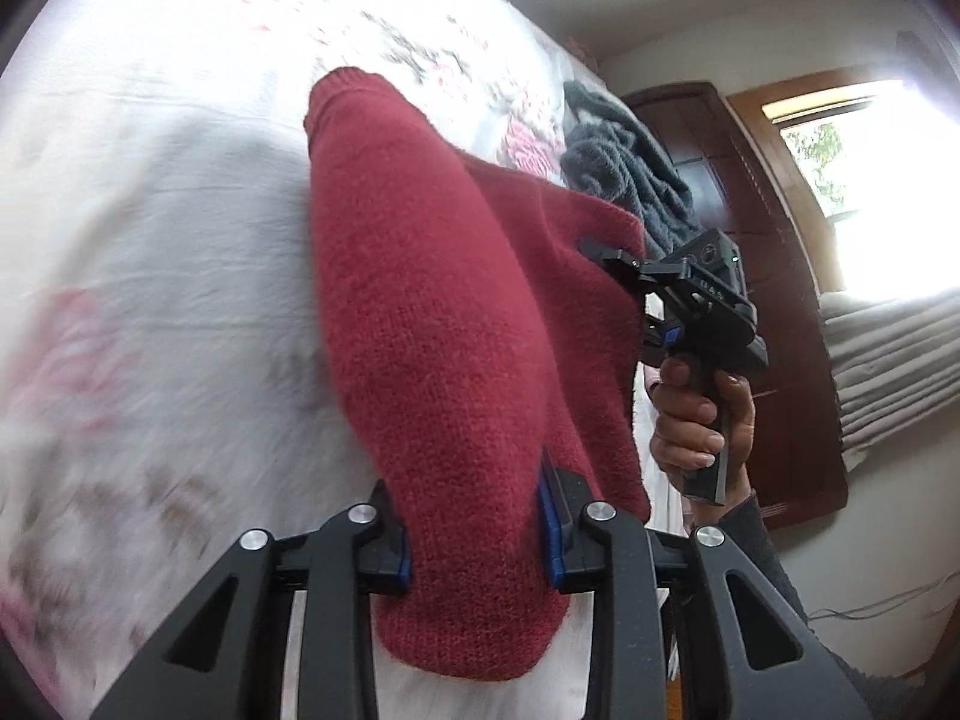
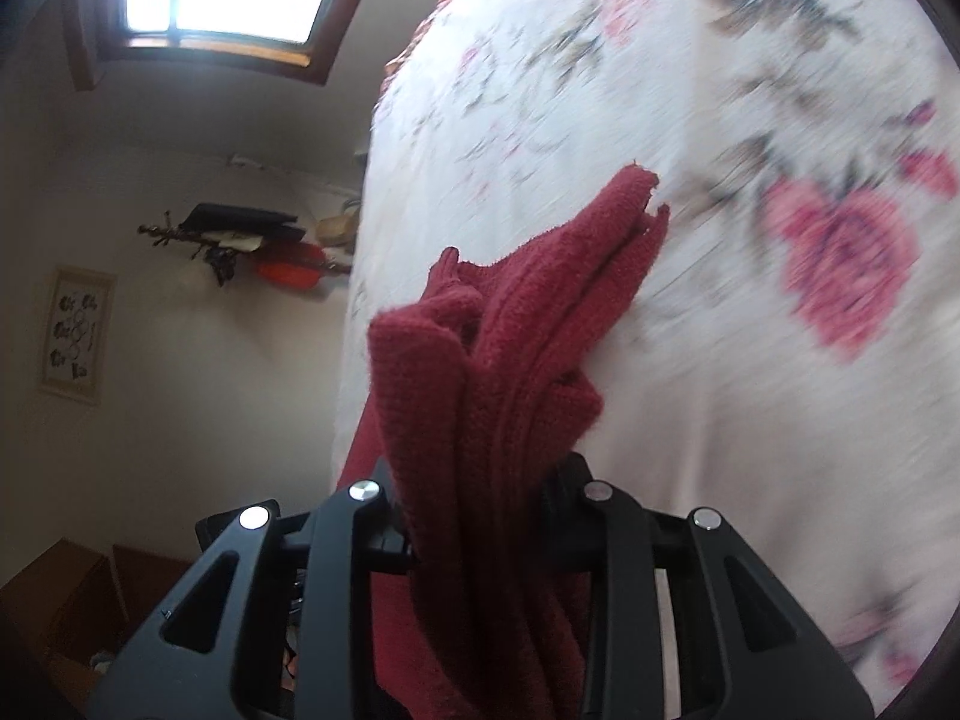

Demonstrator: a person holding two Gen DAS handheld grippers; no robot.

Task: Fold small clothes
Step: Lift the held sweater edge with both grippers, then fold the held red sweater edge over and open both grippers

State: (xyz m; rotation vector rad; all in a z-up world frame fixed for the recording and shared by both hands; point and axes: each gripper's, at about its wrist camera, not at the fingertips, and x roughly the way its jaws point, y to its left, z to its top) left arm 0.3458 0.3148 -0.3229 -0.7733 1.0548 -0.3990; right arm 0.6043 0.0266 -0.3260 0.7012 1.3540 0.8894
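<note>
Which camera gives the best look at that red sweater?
The left wrist view: the red sweater spreads broadly between left gripper and right gripper. The right wrist view shows only bunched folds.

We see a dark red knitted wool-like sweater [image 1: 420, 312], its surface matt and fuzzy, with fine ribbing at the cuff and loose fibres along the edges. It hangs before a white floral-printed cotton-like bedcover [image 1: 150, 210], a smooth, matt cloth with pink roses. The left gripper [image 1: 474, 546] looks like matt black moulded plastic, with shiny round metal pins at its joints and blue rubbery pads [image 1: 549, 528] pressed into the knit. The right gripper [image 2: 480, 516] has the same matt black plastic and bright metal pins. Behind lie a grey plush fleecy blanket [image 1: 624, 168] and a dark brown glossy wooden door [image 1: 750, 210].
</note>
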